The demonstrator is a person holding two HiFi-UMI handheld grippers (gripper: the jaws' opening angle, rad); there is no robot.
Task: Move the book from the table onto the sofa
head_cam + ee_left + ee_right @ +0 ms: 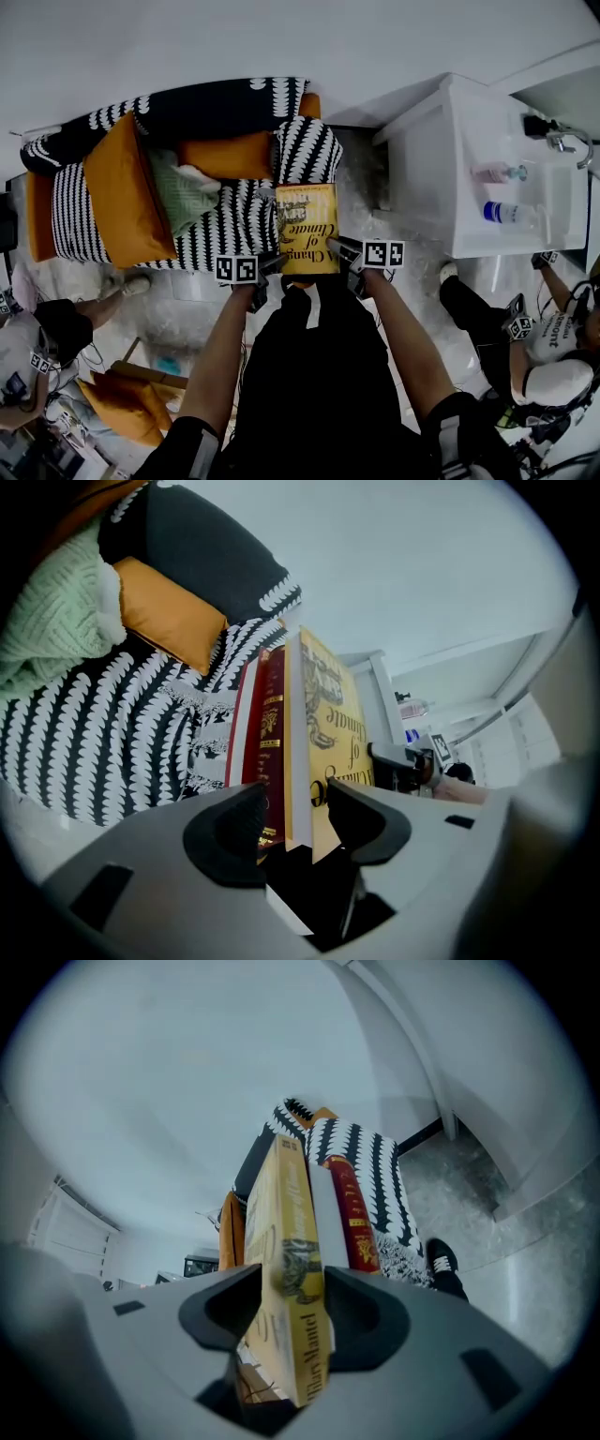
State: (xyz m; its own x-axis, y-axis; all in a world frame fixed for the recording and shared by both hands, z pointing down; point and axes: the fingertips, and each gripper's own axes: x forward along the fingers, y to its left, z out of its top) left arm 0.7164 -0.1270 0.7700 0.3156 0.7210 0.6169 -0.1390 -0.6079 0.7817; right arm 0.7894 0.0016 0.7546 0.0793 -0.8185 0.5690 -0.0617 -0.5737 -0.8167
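Note:
A yellow book (307, 230) hangs level over the front edge of the black-and-white patterned sofa (225, 225), held from both sides. My left gripper (272, 262) clamps its left edge. In the left gripper view, a red book (267, 752) lies pressed against the yellow book (333, 724), and both sit between the jaws of the left gripper (298, 827). My right gripper (339, 251) clamps the right edge. In the right gripper view, the right gripper (292, 1312) is shut on the yellow book's spine (295, 1269), and the red book (354, 1213) runs behind one jaw.
On the sofa lie orange cushions (127, 192) and a green knitted blanket (183, 192). A white table (441, 169) with bottles (506, 212) stands to the right. A person sits on the floor at the right (553, 347), another at the left (37, 337).

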